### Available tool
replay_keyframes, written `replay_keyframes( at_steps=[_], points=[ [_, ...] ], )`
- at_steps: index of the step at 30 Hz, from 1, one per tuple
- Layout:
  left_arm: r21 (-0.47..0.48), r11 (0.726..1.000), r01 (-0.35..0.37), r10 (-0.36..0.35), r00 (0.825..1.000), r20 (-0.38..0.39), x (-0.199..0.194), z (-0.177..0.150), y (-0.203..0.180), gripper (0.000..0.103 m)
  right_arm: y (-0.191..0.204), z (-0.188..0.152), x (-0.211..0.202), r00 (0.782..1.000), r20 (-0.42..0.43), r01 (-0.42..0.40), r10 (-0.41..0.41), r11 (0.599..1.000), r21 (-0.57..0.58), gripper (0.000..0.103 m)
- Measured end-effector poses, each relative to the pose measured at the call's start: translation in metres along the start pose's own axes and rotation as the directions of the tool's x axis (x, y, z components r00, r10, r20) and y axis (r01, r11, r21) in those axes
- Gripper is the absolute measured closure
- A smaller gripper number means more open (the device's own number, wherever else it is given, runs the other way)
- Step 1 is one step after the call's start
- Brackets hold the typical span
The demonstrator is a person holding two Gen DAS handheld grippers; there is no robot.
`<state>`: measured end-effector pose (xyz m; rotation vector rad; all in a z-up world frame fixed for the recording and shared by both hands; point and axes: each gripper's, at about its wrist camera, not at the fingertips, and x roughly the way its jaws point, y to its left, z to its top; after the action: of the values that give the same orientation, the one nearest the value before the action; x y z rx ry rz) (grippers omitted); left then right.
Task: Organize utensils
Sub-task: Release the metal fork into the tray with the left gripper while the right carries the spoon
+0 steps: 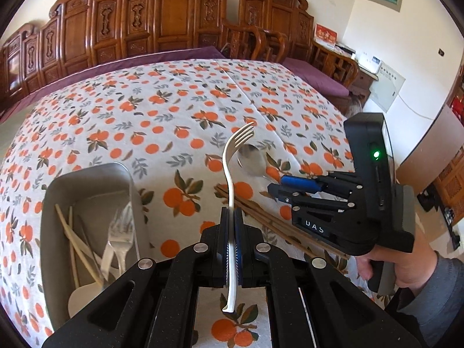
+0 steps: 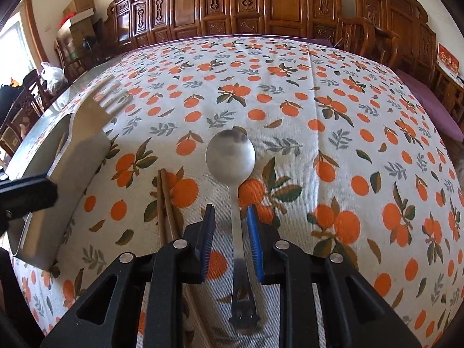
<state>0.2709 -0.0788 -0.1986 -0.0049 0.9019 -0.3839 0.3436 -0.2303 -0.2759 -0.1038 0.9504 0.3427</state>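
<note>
My left gripper [image 1: 231, 214] is shut on a white plastic fork [image 1: 232, 174], held above the table with its tines pointing away. To its left a metal tray [image 1: 87, 174] holds pale chopsticks [image 1: 75, 240], a clear fork [image 1: 120, 232] and a white utensil. My right gripper [image 2: 230, 211] is open, its blue pads either side of a metal spoon's handle [image 2: 236, 232]; the spoon bowl [image 2: 230, 156] lies on the cloth. It shows in the left wrist view [image 1: 278, 188] too. Brown chopsticks [image 2: 165, 203] lie just left of the spoon.
The table wears an orange-print cloth [image 2: 319, 116]. The tray's side wall [image 2: 58, 174] stands at the left of the right wrist view, with a fork's shadow on it. Carved wooden chairs [image 1: 174, 20] line the far side. A purple cushion [image 1: 316, 78] lies at the right.
</note>
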Motion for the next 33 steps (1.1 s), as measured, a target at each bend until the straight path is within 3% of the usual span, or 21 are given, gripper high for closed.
replay_keyframes(
  at_steps=[5, 7, 8, 9, 21, 33],
  points=[
    [-0.016, 1.000, 0.001, 0.000, 1.000, 0.016, -0.007, 0.004, 0.006, 0.100, 0.008, 0.005, 0.005, 0.999, -0.018, 0.044, -0.045, 0.996, -0.082, 0.078],
    [-0.016, 1.000, 0.000, 0.000, 1.000, 0.020, -0.009, 0.005, 0.007, 0.100, 0.007, 0.005, 0.004, 0.999, -0.034, 0.038, -0.041, 0.996, -0.080, 0.084],
    [-0.016, 1.000, 0.001, -0.001, 1.000, 0.023, -0.010, 0.005, 0.007, 0.100, 0.007, 0.005, 0.003, 0.998, -0.038, 0.044, -0.047, 0.996, -0.082, 0.094],
    [-0.015, 1.000, -0.001, 0.001, 1.000, 0.026, -0.012, 0.005, 0.007, 0.100, 0.006, 0.005, 0.003, 0.998, -0.044, 0.041, -0.044, 0.996, -0.078, 0.095],
    [-0.018, 1.000, -0.026, 0.027, 0.997, 0.066, -0.038, 0.005, 0.017, 0.100, 0.011, -0.009, -0.020, 0.998, -0.002, 0.056, -0.056, 0.996, -0.070, 0.096],
    [-0.084, 0.993, -0.077, 0.083, 0.993, 0.079, -0.070, -0.009, 0.058, 0.100, 0.024, -0.019, -0.041, 0.999, 0.039, 0.020, -0.017, 0.997, -0.069, 0.096]
  ],
)
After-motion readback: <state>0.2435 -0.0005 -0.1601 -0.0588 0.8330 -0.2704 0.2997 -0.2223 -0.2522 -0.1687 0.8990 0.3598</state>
